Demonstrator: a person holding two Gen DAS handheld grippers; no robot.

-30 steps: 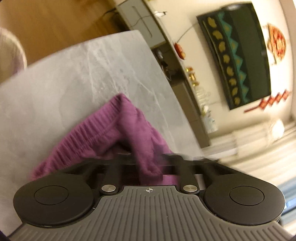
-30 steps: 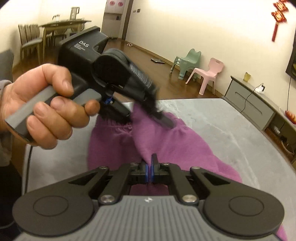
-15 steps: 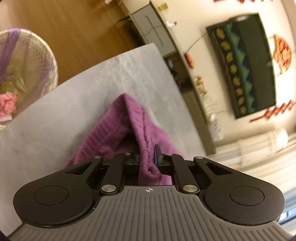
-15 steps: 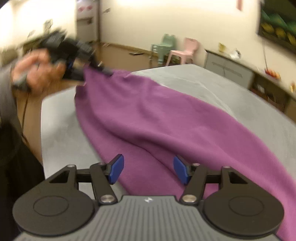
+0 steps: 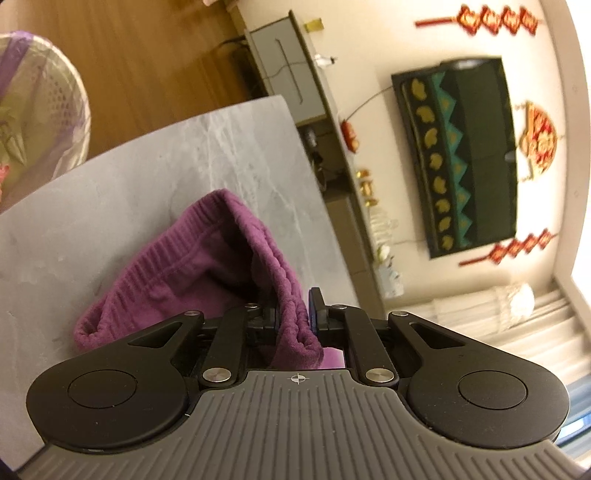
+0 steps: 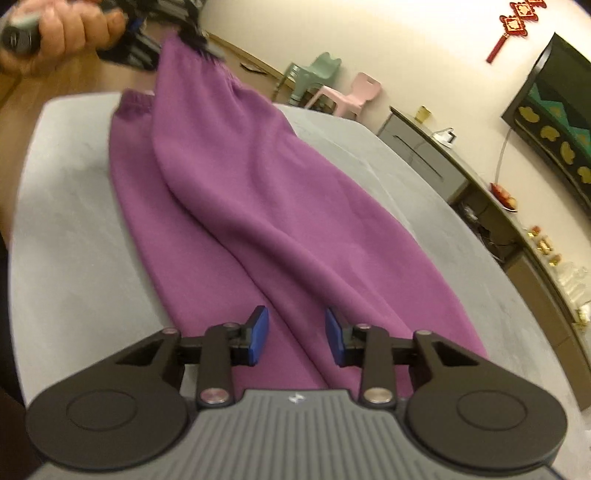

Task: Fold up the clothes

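Note:
Purple sweatpants (image 6: 236,192) lie lengthwise on a grey marble table (image 6: 66,206), both legs stretched out. My left gripper (image 5: 293,314) is shut on the ribbed waistband (image 5: 207,254) and lifts that end off the table; it also shows at the far end in the right wrist view (image 6: 192,33), held by a hand. My right gripper (image 6: 295,334) is open and empty, its blue pads (image 6: 258,332) just above the near end of the pants, astride the seam between the legs.
A white mesh laundry basket (image 5: 44,110) stands on the wood floor beyond the table edge. A low grey cabinet (image 6: 424,162) and a TV (image 6: 554,107) line the right wall. Two small plastic chairs (image 6: 332,88) stand far back.
My right gripper let go of the pants, opened and drew back toward the near end. My left gripper pulled the waistband away, stretching the pants out long.

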